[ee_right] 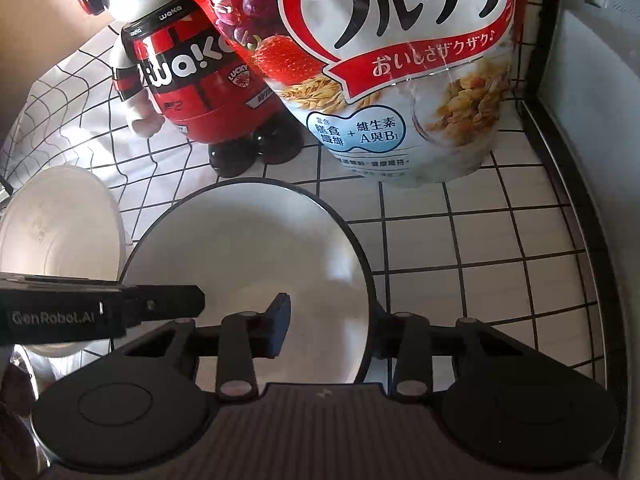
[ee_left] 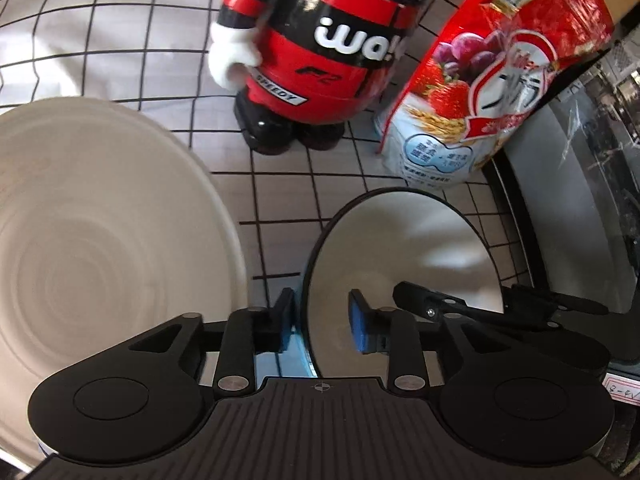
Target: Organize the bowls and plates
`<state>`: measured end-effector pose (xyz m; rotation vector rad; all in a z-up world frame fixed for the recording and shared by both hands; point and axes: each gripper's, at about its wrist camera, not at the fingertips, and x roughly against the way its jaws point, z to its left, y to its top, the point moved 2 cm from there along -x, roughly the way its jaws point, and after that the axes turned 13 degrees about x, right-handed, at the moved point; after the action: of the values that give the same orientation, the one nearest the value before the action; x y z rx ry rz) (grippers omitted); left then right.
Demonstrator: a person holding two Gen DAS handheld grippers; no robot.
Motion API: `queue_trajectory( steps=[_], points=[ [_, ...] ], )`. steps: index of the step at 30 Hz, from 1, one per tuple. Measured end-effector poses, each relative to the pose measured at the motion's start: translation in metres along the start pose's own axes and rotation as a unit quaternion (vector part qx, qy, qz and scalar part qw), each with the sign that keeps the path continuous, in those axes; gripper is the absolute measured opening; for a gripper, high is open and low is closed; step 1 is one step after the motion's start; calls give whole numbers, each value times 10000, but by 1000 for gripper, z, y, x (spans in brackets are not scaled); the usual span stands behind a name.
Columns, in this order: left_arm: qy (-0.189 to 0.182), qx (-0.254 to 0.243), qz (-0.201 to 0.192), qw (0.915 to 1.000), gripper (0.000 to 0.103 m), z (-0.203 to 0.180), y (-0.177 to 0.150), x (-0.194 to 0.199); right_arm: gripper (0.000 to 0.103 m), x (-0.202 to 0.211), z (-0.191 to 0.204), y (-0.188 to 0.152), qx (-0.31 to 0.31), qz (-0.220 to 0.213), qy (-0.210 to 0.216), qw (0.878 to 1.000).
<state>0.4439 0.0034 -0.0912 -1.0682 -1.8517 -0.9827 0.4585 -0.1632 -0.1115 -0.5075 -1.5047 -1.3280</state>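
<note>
The dark-rimmed bowl [ee_left: 404,256] is shown on the grid-patterned tablecloth [ee_left: 280,184], straddled at opposite rims by both grippers. On the left gripper [ee_left: 322,326], one blue pad [ee_left: 357,326] is seen inside the bowl and the other outside its nine-o'clock rim, with a gap on each side; nothing is clamped. On the right gripper [ee_right: 328,330], one finger [ee_right: 280,320] lies inside the bowl [ee_right: 248,276] and its partner outside the three-o'clock rim; contact cannot be judged there. For a sound lift, both pairs should probably be closed squarely on the rim and raised level. The ridged cream plate [ee_left: 100,220] lies near, at nine o'clock. Behind, at twelve o'clock, a red figurine [ee_left: 316,64] and a cereal bag [ee_left: 492,80] stand.
</note>
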Motion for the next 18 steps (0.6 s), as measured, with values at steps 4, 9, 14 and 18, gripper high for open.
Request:
queue_trajectory(
  steps=[4,9,14,18],
  points=[
    [-77,-133,141,9998,37,-11,-2,-5,39,14,-5,-4,17,-128,-115,9999],
    [-187,-208,91,9996,37,-25,-2,-12,39,28,-19,-12,-41,-254,-346,9991],
    [-302,-152,211,9992,34,-27,4,-24,39,26,-29,-17,-204,-251,-301,9990],
    [-298,-153,314,9989,24,-21,4,-30,39,17,-31,-17,-330,-202,-228,9990]
  ],
)
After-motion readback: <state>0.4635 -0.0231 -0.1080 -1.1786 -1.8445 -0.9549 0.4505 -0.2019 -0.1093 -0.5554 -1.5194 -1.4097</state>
